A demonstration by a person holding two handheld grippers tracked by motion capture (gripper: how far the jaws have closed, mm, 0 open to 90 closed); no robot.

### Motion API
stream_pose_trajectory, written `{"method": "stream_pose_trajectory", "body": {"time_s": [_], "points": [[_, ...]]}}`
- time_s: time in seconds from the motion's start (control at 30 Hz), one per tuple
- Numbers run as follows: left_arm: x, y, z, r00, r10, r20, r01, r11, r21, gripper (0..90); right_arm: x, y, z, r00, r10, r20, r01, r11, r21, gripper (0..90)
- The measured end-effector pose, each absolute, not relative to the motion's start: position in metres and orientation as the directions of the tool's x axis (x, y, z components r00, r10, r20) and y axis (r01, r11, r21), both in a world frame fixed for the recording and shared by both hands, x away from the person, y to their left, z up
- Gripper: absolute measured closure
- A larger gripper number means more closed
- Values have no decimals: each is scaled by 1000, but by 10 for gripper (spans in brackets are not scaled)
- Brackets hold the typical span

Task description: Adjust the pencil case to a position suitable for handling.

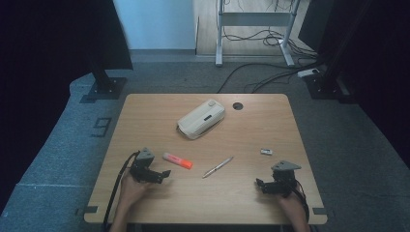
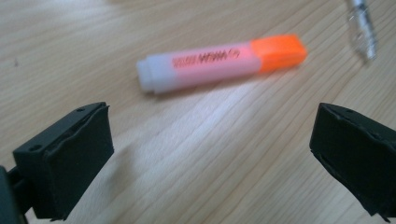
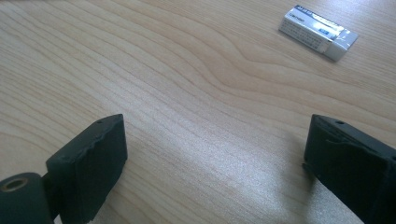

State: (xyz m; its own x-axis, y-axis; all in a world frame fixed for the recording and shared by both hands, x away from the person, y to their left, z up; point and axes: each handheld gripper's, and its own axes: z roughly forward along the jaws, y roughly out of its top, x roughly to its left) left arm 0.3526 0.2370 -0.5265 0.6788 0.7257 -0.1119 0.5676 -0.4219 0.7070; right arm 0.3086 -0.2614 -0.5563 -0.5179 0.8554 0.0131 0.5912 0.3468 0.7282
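Risk is judged from the high view first: left gripper (image 1: 165, 174) and right gripper (image 1: 259, 183) are held wide open and empty, lower frame. In the left gripper view, the pink-and-orange plastic highlighter (image 2: 222, 62) lies upper centre, ahead of the jaws; it could be nudged away. In the right gripper view, a small white eraser (image 3: 318, 32) sits upper right, untouched.

pen (image 2: 363, 29): beyond highlighter (image 2: 222, 62), cut by top edge, blurred | highlighter print: unreadable | eraser (image 3: 319, 32) label: too small
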Motion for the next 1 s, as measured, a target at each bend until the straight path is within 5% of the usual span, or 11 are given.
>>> {"method": "stream_pose_trajectory", "body": {"time_s": [1.0], "points": [[408, 191, -486, 753, 644, -131, 535, -483, 693, 0, 309, -261, -556, -518, 855, 13, 591, 347, 728, 57]]}}
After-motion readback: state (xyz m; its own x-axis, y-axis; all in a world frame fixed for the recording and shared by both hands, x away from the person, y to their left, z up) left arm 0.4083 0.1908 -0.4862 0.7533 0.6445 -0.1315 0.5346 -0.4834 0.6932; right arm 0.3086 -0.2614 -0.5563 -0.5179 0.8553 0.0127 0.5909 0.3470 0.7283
